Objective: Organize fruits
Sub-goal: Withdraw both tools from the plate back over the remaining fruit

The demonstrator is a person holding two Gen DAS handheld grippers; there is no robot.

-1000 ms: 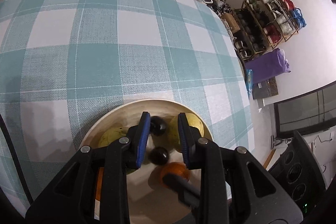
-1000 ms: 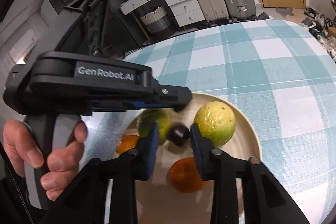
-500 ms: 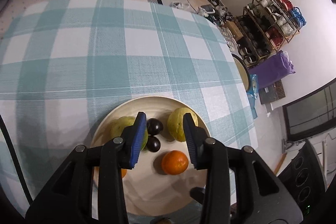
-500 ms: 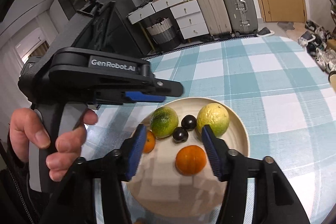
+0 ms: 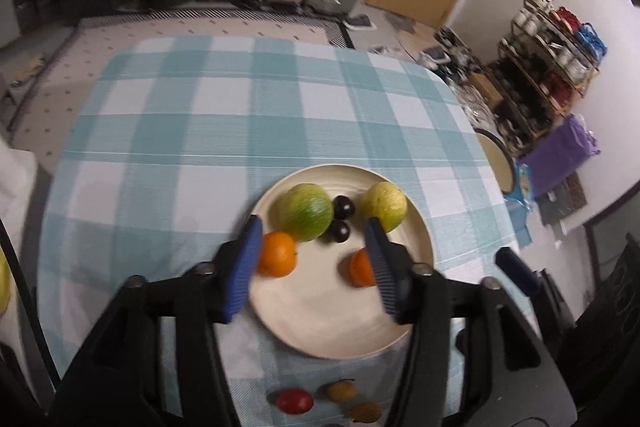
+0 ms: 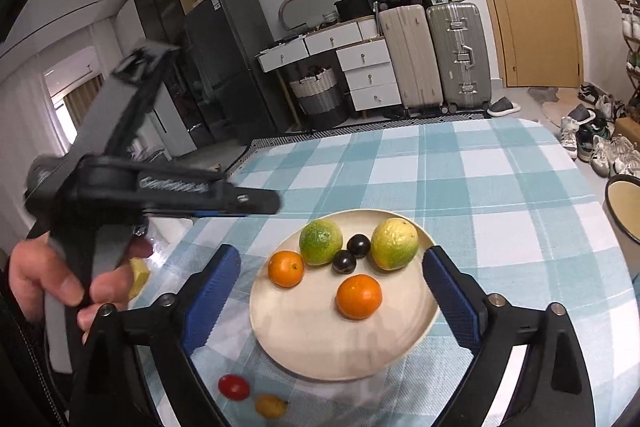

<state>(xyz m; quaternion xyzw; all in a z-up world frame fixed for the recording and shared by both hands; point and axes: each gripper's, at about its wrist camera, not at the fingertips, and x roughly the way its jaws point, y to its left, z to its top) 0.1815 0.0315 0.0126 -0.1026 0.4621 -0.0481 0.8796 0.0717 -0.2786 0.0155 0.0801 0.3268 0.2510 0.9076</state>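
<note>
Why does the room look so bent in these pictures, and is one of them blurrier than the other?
Both are fisheye views: the table edges bow and the corners go black. The left wrist view is dimmer and smeared, so the plate and the small fruits near the bottom look soft. The right wrist view is brighter and sharp, except the blurred left gripper.

Black plastic grippers (image 6: 332, 291) carry ribbed blue pads (image 6: 210, 301), silver screws, white lettering.

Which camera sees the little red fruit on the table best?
The right wrist view. There the red fruit lies sharp and unblocked on the tablecloth, just outside the plate. The left wrist view shows it too, but blurrier, down at the picture's bottom edge.
</note>
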